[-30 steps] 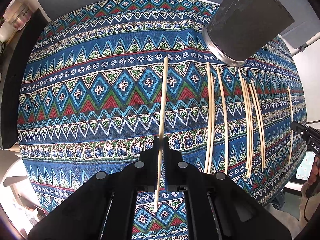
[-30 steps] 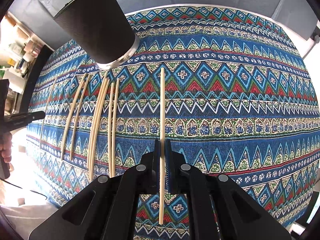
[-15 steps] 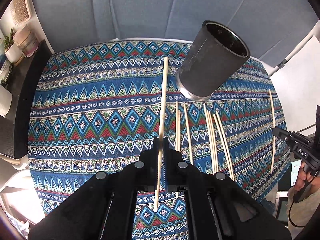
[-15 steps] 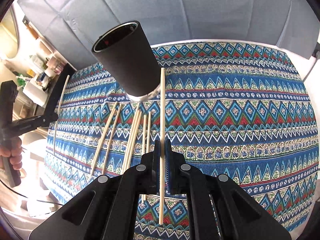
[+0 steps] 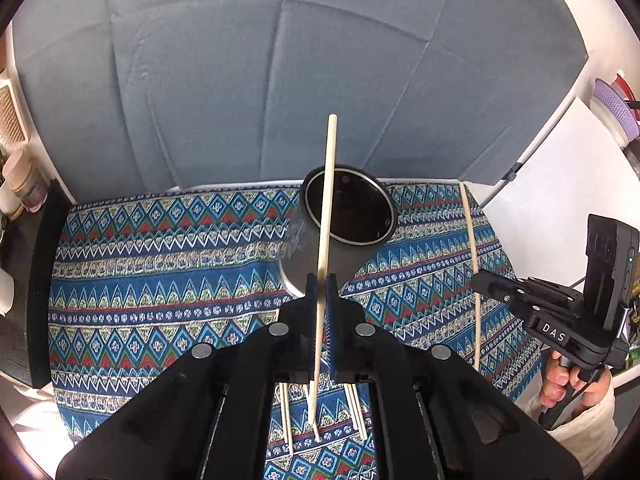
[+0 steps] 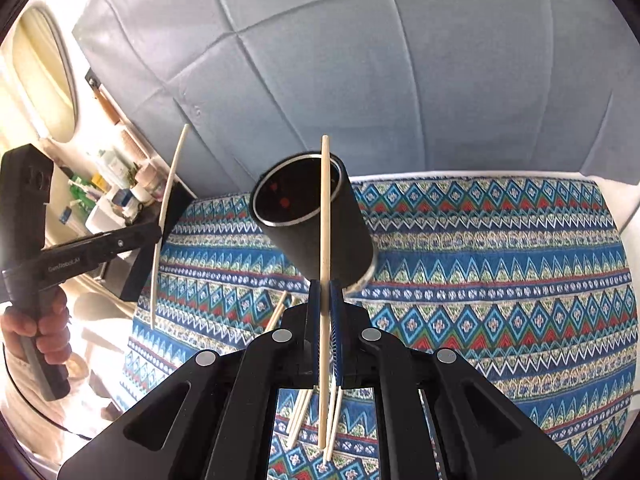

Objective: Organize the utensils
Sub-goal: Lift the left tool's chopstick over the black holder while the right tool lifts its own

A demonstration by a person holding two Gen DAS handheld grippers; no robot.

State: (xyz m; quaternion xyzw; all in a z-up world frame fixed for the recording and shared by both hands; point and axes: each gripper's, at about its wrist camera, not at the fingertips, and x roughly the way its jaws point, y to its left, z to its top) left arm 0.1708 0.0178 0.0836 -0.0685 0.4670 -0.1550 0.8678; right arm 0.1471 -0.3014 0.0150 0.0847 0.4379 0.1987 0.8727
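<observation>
Both tongs, your left gripper and right gripper, are each pinching one chopstick lengthwise along the fingers, tip pointing ahead over the black cup standing just beyond on the cloth, roughly equally near both hands.

Daylight is flooding both views evenly, keeping the patterned cloth crisp. At the right wrist view's lower left, glare is washing out detail. Fisheye distortion is bending straight lines near the edges, and dark vignetting is ringing each frame.
</observation>
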